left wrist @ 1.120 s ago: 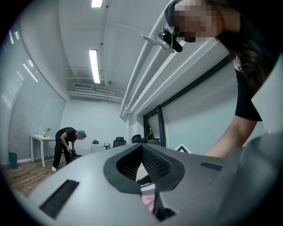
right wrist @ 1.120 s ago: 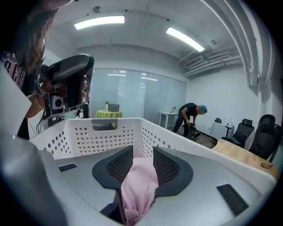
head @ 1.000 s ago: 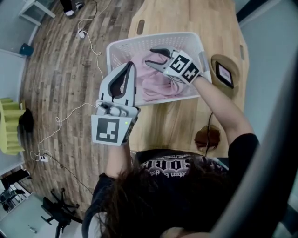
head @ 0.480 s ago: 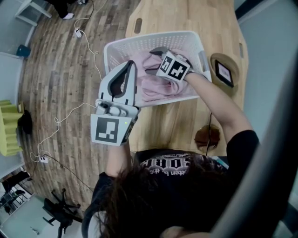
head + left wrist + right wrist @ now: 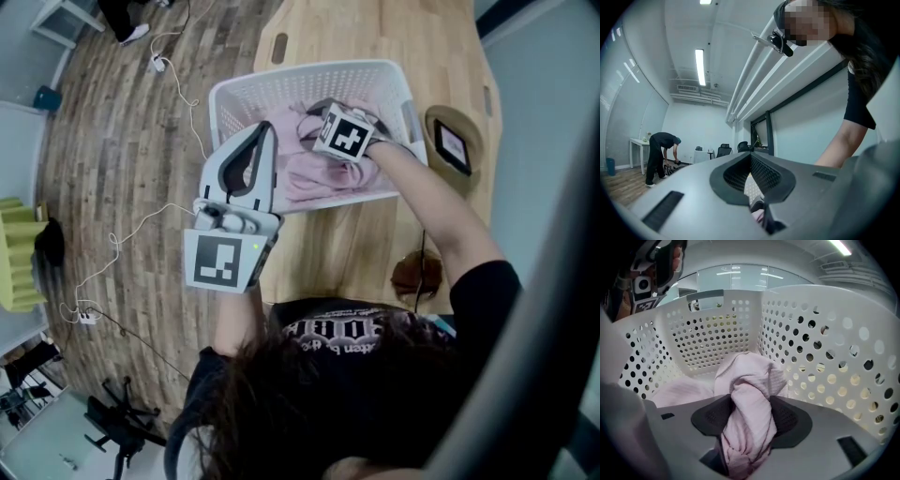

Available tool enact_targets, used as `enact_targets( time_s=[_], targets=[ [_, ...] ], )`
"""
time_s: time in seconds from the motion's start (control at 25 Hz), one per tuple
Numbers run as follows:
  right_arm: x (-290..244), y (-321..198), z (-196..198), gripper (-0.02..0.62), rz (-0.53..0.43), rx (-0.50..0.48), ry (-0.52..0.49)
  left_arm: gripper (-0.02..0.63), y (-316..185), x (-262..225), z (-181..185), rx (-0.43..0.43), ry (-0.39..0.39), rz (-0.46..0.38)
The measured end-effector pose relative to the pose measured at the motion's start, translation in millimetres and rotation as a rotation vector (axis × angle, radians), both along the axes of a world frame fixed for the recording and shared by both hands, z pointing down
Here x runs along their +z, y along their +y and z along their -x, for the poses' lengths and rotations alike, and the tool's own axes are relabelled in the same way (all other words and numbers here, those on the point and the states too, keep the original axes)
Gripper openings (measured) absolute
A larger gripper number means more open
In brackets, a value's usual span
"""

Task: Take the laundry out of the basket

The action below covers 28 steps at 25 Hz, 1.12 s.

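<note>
The wooden table (image 5: pixel 375 37) holds the white basket (image 5: pixel 281 86) at upper centre, with pink laundry (image 5: pixel 749 380) heaped inside. The right gripper (image 5: pixel 749 414) dips in, its jaws just closing on a twisted fold, likely to lift it. The left gripper (image 5: pixel 752 180) hangs beside the basket, jaws nearly together and empty.

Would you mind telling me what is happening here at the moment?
A person works with two handheld grippers at a white basket on a wooden table. The right gripper is inside the basket; its jaws have just been closing on a bunch of pink laundry. The left gripper hangs shut and empty near the basket's corner.
</note>
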State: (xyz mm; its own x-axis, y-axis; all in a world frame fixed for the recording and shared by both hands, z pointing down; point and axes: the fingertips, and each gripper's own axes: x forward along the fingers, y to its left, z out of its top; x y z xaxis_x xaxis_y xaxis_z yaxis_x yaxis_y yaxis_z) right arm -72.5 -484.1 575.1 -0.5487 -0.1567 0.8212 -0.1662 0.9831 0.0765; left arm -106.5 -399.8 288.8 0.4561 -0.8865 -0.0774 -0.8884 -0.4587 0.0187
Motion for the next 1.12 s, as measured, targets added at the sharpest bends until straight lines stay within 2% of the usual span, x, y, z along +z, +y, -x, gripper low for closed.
enact_targets(
  time_s=[0.12,0.2,0.72,1.12],
  targets=[
    [-0.5,-3.4,-2.5,0.151,-0.053,-0.016,0.029,0.0,1.3,-1.0,-0.7,-0.001,-0.003,-0.003],
    [-3.4,-2.4,-3.8,0.123,-0.073,-0.028,0.028,0.0,2.9,-1.6,-0.1,-0.004,-0.004,-0.002],
    [-31.0,4.0,-17.5,0.103,-0.064,0.056,-0.088,0.0,13.0,-10.9,-9.1,0.006,-0.015,-0.025],
    [-64.9,2.0,-19.5,0.103,-0.084,0.135,-0.199,0.0,7.3,-29.8,1.4,-0.025,-0.047,-0.075]
  ],
)
